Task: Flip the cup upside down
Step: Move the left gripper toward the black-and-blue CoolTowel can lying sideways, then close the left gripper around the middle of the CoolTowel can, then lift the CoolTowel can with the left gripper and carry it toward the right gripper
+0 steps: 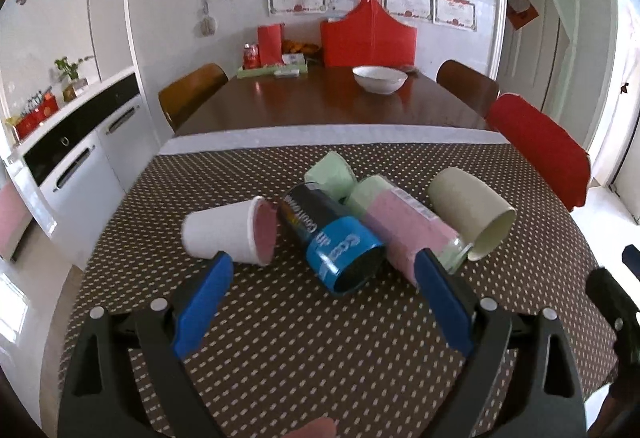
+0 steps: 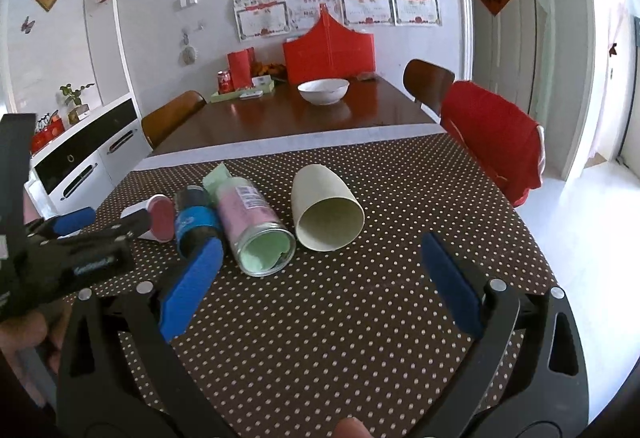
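dotted tablecloth (image 2: pixel 320 318), four cups (image 2: pixel 328 216) (all toppled)

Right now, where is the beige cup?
The beige cup lies on its side on the dotted tablecloth, mouth toward the cameras, at the right end of the row, beside the glass jar.

Four cups lie on their sides, clustered: white cup (image 1: pixel 224 232); blue-black cup (image 1: pixel 332 238); pink-wrapped glass (image 1: pixel 404 230); cream cup (image 1: pixel 470 212).
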Tool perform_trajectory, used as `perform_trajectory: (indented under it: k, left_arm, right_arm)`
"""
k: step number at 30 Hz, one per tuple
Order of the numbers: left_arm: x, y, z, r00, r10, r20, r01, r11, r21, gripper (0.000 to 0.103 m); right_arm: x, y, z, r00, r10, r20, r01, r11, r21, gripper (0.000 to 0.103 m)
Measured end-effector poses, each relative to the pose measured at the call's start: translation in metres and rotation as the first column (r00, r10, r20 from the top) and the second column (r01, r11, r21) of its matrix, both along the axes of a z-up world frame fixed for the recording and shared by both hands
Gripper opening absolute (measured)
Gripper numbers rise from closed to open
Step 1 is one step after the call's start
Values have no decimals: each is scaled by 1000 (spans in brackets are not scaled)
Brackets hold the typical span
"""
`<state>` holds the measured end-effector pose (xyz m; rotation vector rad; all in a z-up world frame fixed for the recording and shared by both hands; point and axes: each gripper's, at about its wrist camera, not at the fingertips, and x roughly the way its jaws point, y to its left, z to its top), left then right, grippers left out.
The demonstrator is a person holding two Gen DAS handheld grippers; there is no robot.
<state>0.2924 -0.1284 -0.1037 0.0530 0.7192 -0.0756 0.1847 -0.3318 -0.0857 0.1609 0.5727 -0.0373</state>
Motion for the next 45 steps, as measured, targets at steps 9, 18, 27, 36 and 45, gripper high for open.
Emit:
perform_trajectory:
  k: [9, 18, 27, 36, 45]
  left_arm:
    - [52, -12, -31, 995, 33, -90, -34, 999, -13, 91]
    - [88, -6, -63, 977, 61, -204, -75, 995, -60, 91]
    - [114, 7, -79, 955, 39, -296, -92, 982, -167, 77]
    - [121, 6, -83, 958, 18, -285, -62, 987, -147, 72]
    - [105, 18, -77, 962, -47, -270, 12, 991, -130, 67]
  right_arm:
    - [29, -8, -13, 999, 20, -36, -20, 1000, 12, 97]
    - [46, -6, -22, 998, 31, -60, -30, 999, 26, 97]
    - [49, -2, -26, 997, 32, -64, -30, 999, 28, 97]
    - [48, -1, -25, 998, 29, -61, -27, 999, 27, 97]
    - [40, 2, -20, 998, 18, -55, -16, 999, 32, 97]
